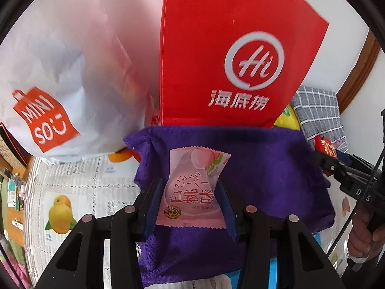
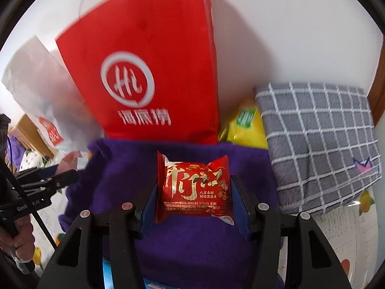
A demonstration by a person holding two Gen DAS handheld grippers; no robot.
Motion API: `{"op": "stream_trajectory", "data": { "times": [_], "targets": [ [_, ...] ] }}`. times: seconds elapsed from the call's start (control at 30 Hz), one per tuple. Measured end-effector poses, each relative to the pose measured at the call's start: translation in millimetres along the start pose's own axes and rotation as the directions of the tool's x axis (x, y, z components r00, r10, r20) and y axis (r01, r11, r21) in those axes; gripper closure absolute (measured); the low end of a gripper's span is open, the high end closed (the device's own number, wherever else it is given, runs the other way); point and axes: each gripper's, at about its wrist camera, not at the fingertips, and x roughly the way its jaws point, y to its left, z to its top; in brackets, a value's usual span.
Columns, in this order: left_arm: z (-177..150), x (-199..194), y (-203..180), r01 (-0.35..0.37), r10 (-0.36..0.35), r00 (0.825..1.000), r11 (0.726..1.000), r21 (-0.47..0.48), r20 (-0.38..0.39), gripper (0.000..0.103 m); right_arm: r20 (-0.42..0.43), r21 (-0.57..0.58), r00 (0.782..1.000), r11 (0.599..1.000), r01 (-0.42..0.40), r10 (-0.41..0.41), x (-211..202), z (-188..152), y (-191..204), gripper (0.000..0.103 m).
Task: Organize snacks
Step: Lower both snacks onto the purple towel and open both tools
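Observation:
My left gripper [image 1: 190, 192] is shut on a pink peach-flavour snack packet [image 1: 192, 192], held above a purple cloth [image 1: 264, 168]. In the right wrist view my right gripper [image 2: 192, 192] is shut on a red snack packet with gold lettering [image 2: 192, 187], over the same purple cloth [image 2: 120, 180]. Behind the cloth stands a red paper bag [image 1: 228, 48] [image 2: 149, 72] with a white round logo. A white Miniso bag [image 1: 60, 84] [image 2: 41, 91] stands to its left. The right gripper with its red packet [image 1: 324, 148] shows at the right edge of the left wrist view.
A yellow snack bag [image 2: 245, 125] [image 1: 287, 118] lies between the red bag and a folded grey checked cloth [image 2: 320, 139] [image 1: 317, 110]. The table carries a fruit-print cover [image 1: 72, 192]. A hand [image 1: 363, 236] grips the right tool's handle; another hand [image 2: 16, 236] holds the left one.

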Motion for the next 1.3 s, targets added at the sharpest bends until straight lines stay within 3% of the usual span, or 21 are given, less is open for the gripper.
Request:
{"op": "stream_trajectory", "data": {
  "times": [0.33, 1.07, 1.3],
  "targets": [
    [-5, 20, -7, 0.016, -0.015, 0.999, 1.0, 0.019, -0.052, 0.059, -0.088, -0.033, 0.996, 0.999, 0.019, -0.022, 34, -12, -1, 0.048],
    [-8, 38, -9, 0.031, -0.029, 0.993, 0.999, 0.02, -0.11, 0.059, -0.133, -0.049, 0.991, 0.999, 0.02, -0.026, 53, -16, 7, 0.046],
    [-8, 41, -11, 0.026, -0.023, 0.993, 0.999, 0.027, -0.114, 0.058, -0.14, -0.054, 0.99, 0.999, -0.003, -0.005, 54, -13, 10, 0.036]
  ]
}}
